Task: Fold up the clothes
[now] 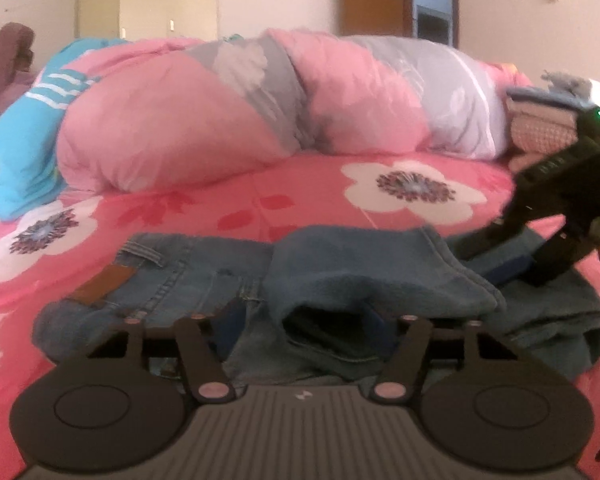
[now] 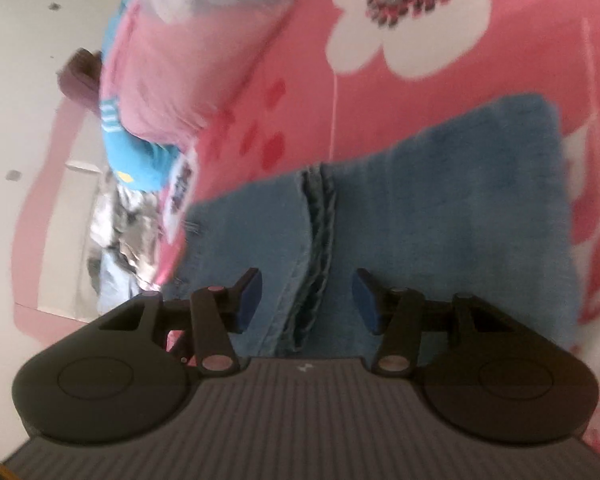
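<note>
Blue denim jeans with a brown waist patch lie folded on the pink flowered bed sheet. My left gripper is open, low at the jeans' near edge, with a denim fold bunched between its blue pads. My right gripper shows at the right in the left wrist view, pressed down on the jeans' right part. In the right wrist view the right gripper is open, its blue pads straddling the jeans' seam just above the denim.
A rolled pink and grey duvet lies across the back of the bed. A blue pillow sits at the left. A stack of folded clothes stands at the back right. A wardrobe and door stand behind.
</note>
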Tool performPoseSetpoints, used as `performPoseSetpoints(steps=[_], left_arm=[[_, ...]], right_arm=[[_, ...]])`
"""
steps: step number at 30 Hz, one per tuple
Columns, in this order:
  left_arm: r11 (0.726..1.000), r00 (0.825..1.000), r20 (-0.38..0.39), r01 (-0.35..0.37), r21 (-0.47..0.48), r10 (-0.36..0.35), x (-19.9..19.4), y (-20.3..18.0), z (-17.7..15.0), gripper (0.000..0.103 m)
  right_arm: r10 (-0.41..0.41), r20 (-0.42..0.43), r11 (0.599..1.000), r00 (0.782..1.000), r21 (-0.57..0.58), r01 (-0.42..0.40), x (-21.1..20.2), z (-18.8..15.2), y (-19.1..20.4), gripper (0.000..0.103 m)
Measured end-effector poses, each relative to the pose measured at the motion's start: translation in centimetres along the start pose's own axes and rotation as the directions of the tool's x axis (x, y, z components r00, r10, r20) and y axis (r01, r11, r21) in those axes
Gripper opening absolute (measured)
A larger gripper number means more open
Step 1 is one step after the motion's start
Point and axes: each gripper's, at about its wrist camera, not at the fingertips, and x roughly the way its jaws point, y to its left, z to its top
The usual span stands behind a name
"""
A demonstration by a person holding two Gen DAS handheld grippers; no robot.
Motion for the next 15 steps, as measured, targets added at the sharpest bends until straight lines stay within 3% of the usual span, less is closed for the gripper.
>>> performPoseSetpoints(steps=[2,6,10,15], left_arm=[[1.0,1.0,-0.008,0.014,0.005,-0.014,0.3,0.0,-0.3,0.054],[1.0,1.0,-0.013,0.024,0.007,-0.024,0.4,0.4,-0.8,0.051],[0.999,0.999,-0.009,0.039,-0.02,-0.039,0.2,1.0,-1.2,0.051],[0.998,0.998,0.025,0.063,-0.027,-0.062,-0.8,1.6,-1.7,0.059]], right_arm=[[0.002,-0.013,1.0,1.0,-0.013,-0.002,0.8,0.0,0.4,0.049],[-0.005,-0.02,0.999,1.0,-0.043,0.004,2.0,0.0,1.1,0.047],[-0.01,-0.014,0.998,1.0,-0.065,0.009,2.5,-0.4,1.5,0.019],[0.069,0.006,0.994,0.998,-0.086,-0.068,2.8,-0.5,3.0,0.009]])
